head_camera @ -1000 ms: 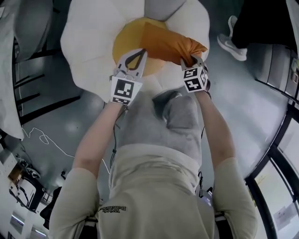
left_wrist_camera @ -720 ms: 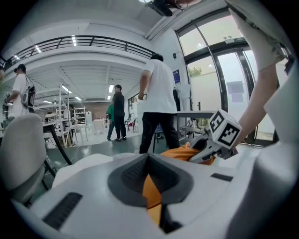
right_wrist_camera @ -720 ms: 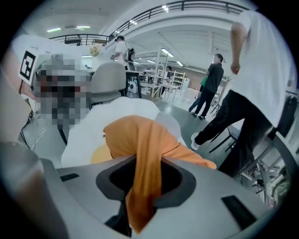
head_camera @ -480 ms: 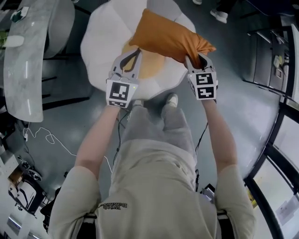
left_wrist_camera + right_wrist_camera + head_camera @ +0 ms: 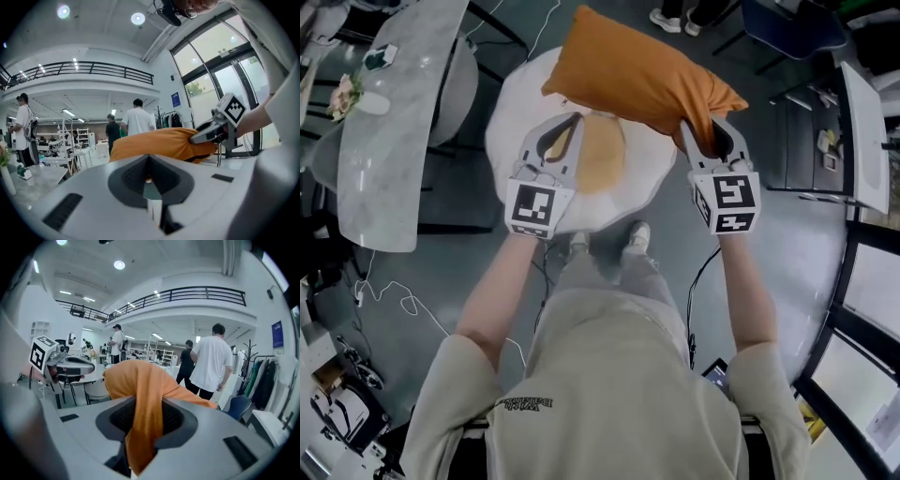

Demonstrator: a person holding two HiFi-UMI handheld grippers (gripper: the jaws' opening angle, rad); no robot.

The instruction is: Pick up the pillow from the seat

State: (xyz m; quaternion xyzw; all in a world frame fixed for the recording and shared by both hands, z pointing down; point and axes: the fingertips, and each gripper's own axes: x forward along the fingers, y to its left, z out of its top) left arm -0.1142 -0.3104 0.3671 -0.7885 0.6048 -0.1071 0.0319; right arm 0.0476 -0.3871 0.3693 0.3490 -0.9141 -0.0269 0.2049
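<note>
Orange cloth fills the right gripper view: a bunched corner of the pillow runs down between the two jaws, which stand a little apart and squeeze it firmly. The left gripper has its jaws drawn together in its own view. Only a speck of orange shows at their tips, a thin pinch of the pillow's edge.

Only the head view shows where the pillow is. It hangs in the air between the two grippers, clear of the round white seat with its yellow middle, high above the grey floor. That view also takes in a marble-topped table at the left and the person's shoes below.

Neither appears in the gripper views, which look level across a bright hall. They show people standing, a railing along an upper level and a rack of clothes. The left gripper's camera shows the right gripper biting the pillow's far corner.
</note>
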